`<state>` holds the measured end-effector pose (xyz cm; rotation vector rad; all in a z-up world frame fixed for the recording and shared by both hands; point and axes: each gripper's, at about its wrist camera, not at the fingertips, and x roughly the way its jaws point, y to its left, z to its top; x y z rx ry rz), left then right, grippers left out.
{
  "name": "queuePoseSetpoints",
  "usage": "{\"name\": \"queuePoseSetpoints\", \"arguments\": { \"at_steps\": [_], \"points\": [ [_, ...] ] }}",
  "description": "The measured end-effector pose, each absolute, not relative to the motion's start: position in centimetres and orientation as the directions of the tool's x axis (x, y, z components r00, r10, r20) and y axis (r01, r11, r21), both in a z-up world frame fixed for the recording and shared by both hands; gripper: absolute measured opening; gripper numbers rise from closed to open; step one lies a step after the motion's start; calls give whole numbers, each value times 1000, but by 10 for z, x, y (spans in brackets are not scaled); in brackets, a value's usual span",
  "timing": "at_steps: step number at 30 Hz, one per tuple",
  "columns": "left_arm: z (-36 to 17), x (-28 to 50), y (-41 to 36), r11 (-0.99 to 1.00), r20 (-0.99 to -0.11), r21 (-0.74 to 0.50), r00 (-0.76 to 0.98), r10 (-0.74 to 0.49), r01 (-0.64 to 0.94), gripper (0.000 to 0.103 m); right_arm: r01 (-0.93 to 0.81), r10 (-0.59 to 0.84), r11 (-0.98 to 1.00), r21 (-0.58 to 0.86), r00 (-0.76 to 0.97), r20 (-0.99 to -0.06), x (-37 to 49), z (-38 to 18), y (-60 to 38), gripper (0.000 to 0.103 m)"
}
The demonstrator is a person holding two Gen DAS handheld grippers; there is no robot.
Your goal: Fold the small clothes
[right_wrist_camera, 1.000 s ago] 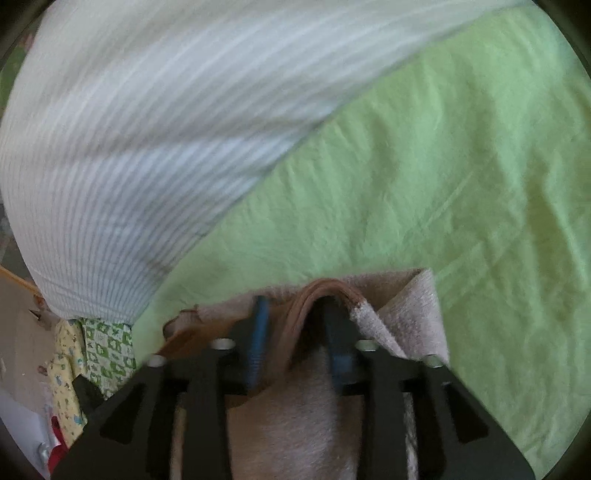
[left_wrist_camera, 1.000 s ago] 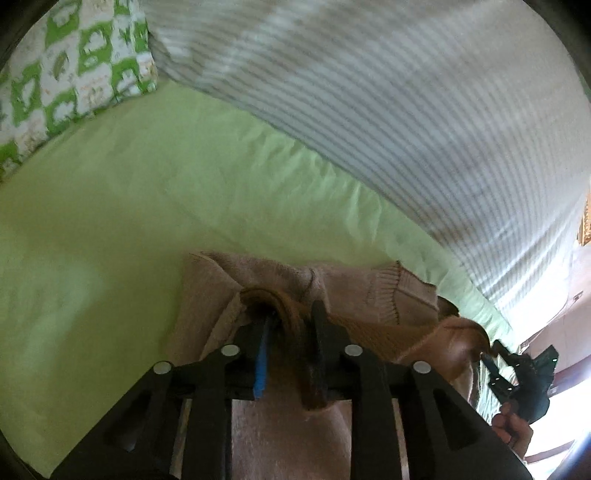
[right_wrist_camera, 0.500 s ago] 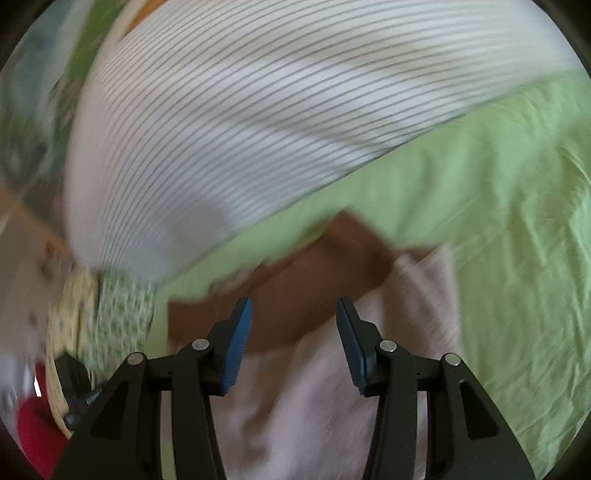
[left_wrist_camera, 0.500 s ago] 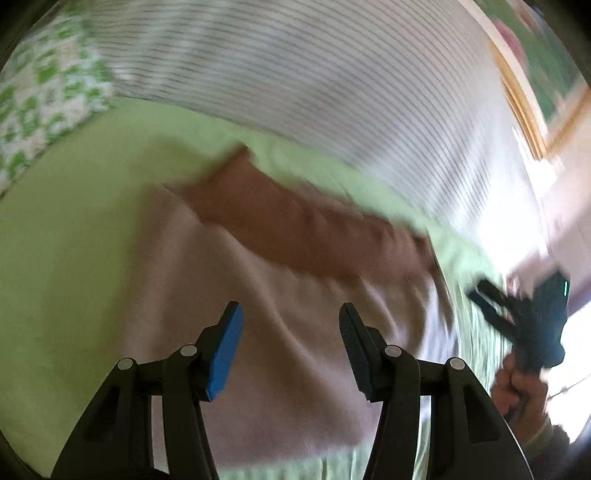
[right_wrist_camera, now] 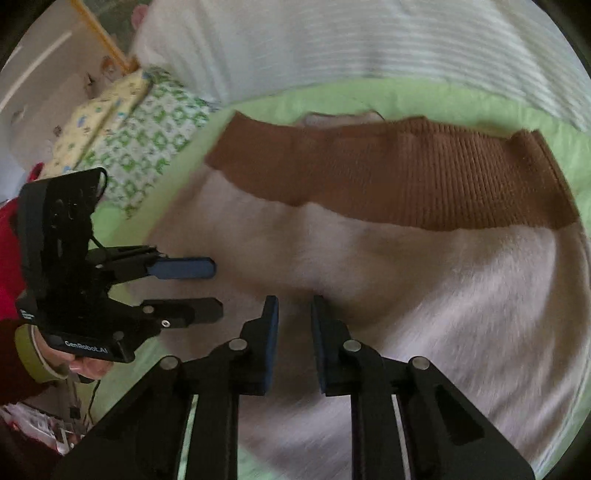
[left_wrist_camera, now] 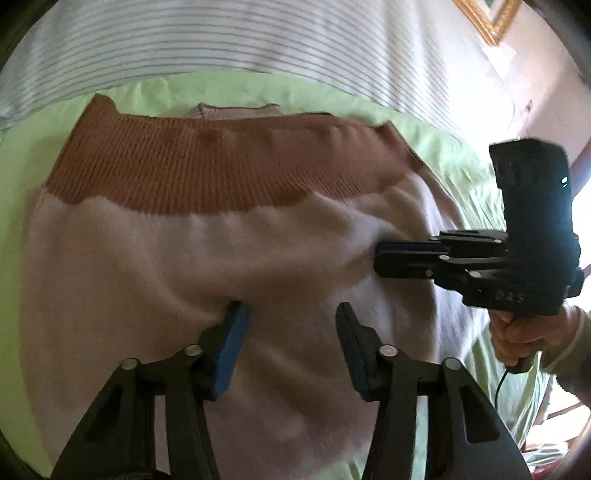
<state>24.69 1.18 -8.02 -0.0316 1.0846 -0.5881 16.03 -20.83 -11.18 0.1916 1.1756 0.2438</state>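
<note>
A pale pink sweater [left_wrist_camera: 184, 280] with a brown ribbed hem [left_wrist_camera: 221, 173] lies folded flat on the green sheet [left_wrist_camera: 22, 155]; the hem runs across its far side. My left gripper [left_wrist_camera: 290, 310] hovers just above the pink part, its jaws closing and holding nothing. The same gripper [right_wrist_camera: 218, 290] shows at the left of the right wrist view. My right gripper [right_wrist_camera: 294, 306] has its jaws closing to a narrow gap, the tips at a crease of the sweater [right_wrist_camera: 424, 288]. From the left wrist view the right gripper [left_wrist_camera: 376, 254] points in from the right, its tips at the fabric.
A white striped cover [left_wrist_camera: 258, 40] lies beyond the sweater. Green-patterned [right_wrist_camera: 147, 147] and yellow-patterned [right_wrist_camera: 103, 110] pillows sit at the far left. A person's hand [left_wrist_camera: 532, 332] holds the right gripper. A gold picture frame [left_wrist_camera: 487, 22] hangs on the wall.
Both grippers let go of the brown hem, which now lies spread flat across the far side. Both drew back over the pink part and rolled. The right jaws have narrowed.
</note>
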Motion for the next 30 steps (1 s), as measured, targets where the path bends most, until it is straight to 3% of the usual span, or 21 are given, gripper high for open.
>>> {"name": "queuePoseSetpoints", "arguments": {
  "at_steps": [6,7,10,15,18,22,27,30],
  "points": [
    [-74,308,35,896,-811,-284,413,-415,342,48,102,194,957,271,467,-863,195,-116,-264,14],
    [-77,319,46,918,-818,-262,436,-375,297,46,138,155,959,250,482,-862,198,-115,-273,14],
    [-82,335,76,920,-809,-321,440,-389,224,16,230,60,950,210,527,-847,198,-108,-301,6],
    [-83,334,109,924,-795,-349,473,-380,155,13,385,-91,908,164,565,-820,180,-99,-342,6],
    [-75,326,110,935,-799,-334,490,-349,123,18,419,-90,885,202,581,-809,167,-92,-351,6],
    [-47,284,106,943,-774,-303,542,-327,136,56,342,-20,907,245,616,-787,146,-70,-327,10],
    [-62,241,97,949,-817,-280,484,-314,143,56,263,71,929,260,562,-824,104,-71,-292,11],
    [-80,240,103,974,-855,-215,468,-223,73,52,328,-50,937,123,472,-880,78,-90,-300,10]
  ]
}}
